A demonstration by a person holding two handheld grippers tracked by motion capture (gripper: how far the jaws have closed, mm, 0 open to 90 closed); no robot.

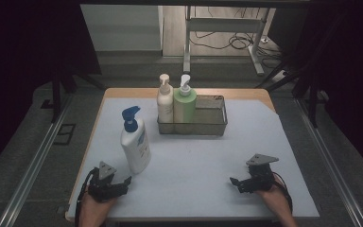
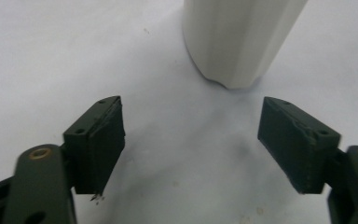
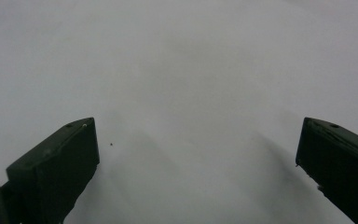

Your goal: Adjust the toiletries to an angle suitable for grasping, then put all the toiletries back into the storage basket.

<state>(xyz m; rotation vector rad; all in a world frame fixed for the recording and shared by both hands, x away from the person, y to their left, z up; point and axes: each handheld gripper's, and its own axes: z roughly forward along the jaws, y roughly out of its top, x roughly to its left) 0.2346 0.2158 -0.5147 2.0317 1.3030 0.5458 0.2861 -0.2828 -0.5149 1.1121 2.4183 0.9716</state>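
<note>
My left claw (image 2: 191, 140) open, lotion bottle (image 1: 135, 142) just ahead: looks heavy, slick, top-heavy; grab mid-body. Right claw (image 1: 236, 182) open, nothing between.

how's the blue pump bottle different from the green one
The blue-pump bottle is white with a blue pump and a blue label; the green bottle is pale green with a white pump. The blue-pump bottle stands free on the table, close in front of the left gripper; the green bottle stands inside the wire basket, beside a white bottle. Both are upright pump dispensers, and neither is held.
</note>
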